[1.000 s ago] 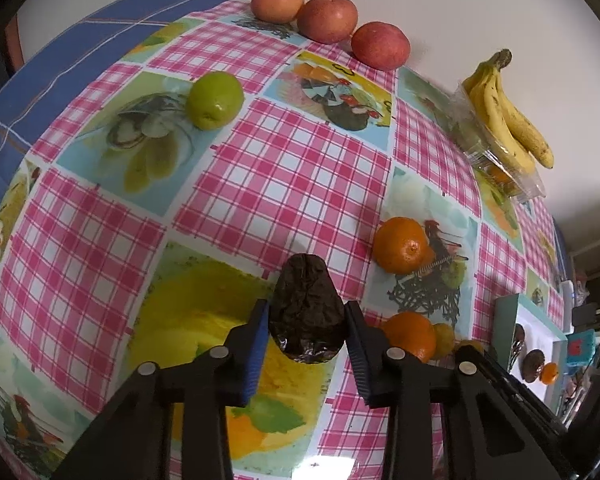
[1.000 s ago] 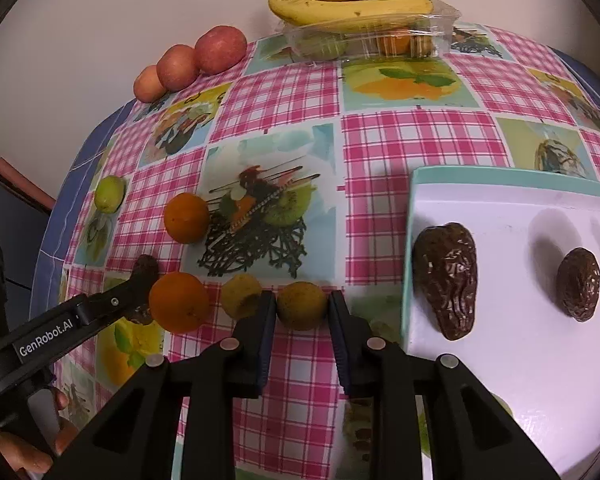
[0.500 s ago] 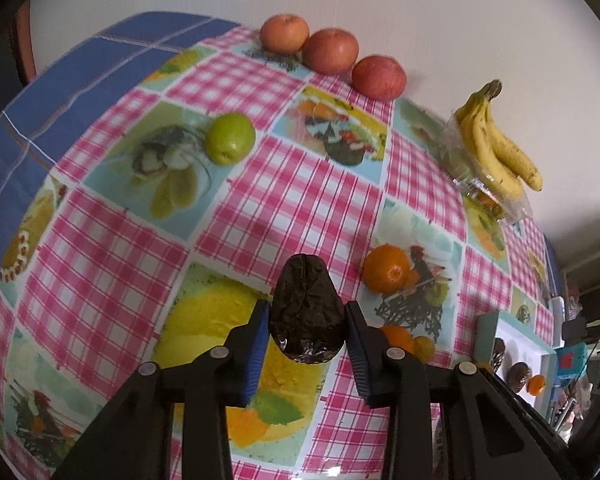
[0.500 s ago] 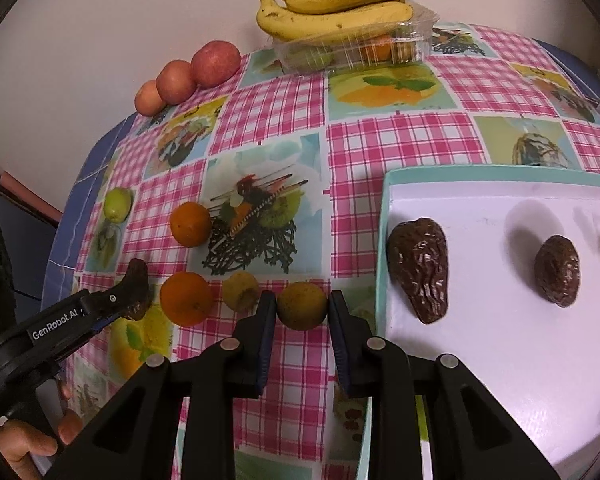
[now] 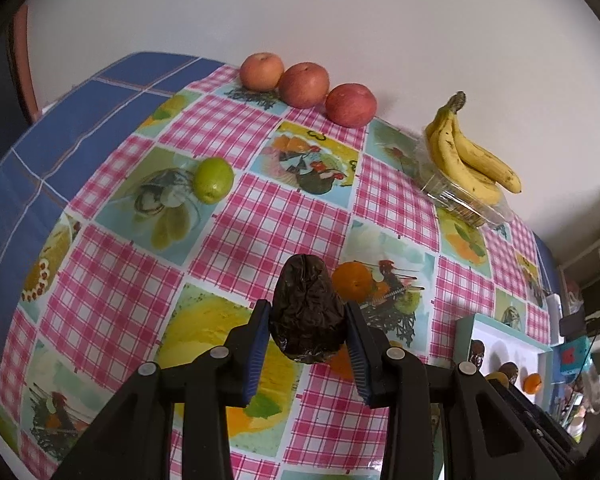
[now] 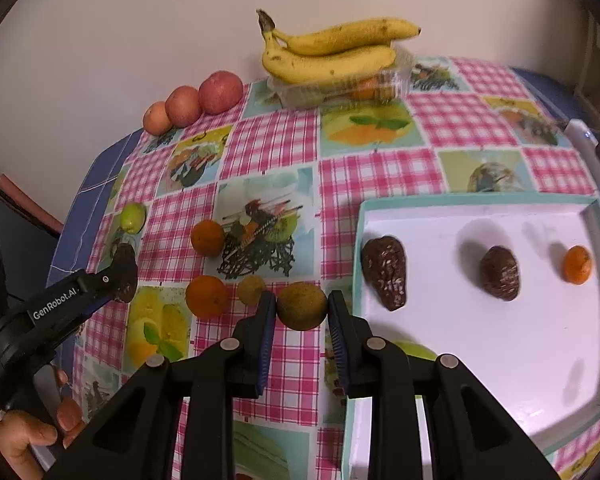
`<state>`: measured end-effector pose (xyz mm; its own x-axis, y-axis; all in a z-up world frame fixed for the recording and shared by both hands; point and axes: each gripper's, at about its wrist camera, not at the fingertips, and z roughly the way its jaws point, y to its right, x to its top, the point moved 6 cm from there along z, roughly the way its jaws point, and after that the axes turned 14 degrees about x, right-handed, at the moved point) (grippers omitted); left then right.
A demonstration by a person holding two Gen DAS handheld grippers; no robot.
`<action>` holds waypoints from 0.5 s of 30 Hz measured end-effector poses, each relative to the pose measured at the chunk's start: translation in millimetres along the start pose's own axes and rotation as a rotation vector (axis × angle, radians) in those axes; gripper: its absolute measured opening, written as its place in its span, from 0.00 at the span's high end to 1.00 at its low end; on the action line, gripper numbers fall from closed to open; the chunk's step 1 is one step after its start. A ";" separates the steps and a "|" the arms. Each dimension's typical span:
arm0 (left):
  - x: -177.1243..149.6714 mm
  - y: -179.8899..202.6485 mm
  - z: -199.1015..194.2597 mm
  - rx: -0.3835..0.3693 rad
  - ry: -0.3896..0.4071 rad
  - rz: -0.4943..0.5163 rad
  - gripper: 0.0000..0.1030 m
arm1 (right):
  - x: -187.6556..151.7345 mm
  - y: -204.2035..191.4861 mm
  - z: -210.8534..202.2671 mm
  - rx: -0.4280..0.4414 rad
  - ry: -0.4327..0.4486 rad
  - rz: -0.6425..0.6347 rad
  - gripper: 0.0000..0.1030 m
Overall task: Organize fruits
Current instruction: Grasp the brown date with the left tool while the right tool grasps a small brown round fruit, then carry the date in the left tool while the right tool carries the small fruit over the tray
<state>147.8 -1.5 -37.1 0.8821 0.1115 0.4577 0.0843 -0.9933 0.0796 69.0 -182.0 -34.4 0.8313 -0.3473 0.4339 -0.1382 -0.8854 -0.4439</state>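
The left tongs (image 5: 307,334) are clenching a dark wrinkled avocado (image 5: 307,312) between their blue pads, holding it off the checked surface (image 5: 260,216). The right tongs (image 6: 302,314) are gripping a round brownish-green fruit (image 6: 302,306) the same way.

Taking the white tray (image 6: 480,344) with the teal rim as the landmark: the right tongs are hanging just beside its left edge, and the left tongs (image 6: 122,276) are sitting well to the left of it, a hand (image 6: 28,440) gripping their handle. Inside the tray, a second dark avocado (image 6: 385,272) is lying near the left rim, a smaller dark fruit (image 6: 500,267) is resting toward the middle, and a small orange (image 6: 577,264) is sitting near the right rim. Left of the tray, two oranges (image 6: 207,295) and a small yellowish fruit (image 6: 251,289) are lying on the surface, with a green apple (image 6: 133,217) farther left. Beyond the tray, toward the wall, bananas (image 6: 332,50) are lying on a clear plastic box (image 6: 340,88), and three red apples (image 6: 194,102) are sitting in a row to their left.
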 end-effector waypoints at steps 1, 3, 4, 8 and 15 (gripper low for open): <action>-0.2 0.9 -1.5 0.005 0.005 0.004 0.62 | 0.1 -0.9 -2.2 0.005 0.006 -0.004 0.73; -1.0 2.7 -3.4 0.013 0.011 0.011 0.62 | -0.8 -1.8 -4.6 0.010 0.008 -0.021 0.73; -1.6 3.2 -3.7 0.016 0.012 0.013 0.62 | -0.8 -1.4 -5.3 0.001 0.008 -0.032 0.73; -5.2 5.9 -3.7 0.036 0.013 0.020 0.62 | -0.1 5.4 -9.5 -0.019 0.006 -0.049 0.73; -14.1 19.0 -11.9 0.039 0.023 0.046 0.62 | 7.4 34.3 -28.5 -0.058 0.032 -0.030 0.73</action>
<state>131.4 -21.6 -31.5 0.8744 0.0665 0.4807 0.0626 -0.9977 0.0242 55.0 -223.8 -24.1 0.8179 -0.3295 0.4717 -0.1452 -0.9114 -0.3850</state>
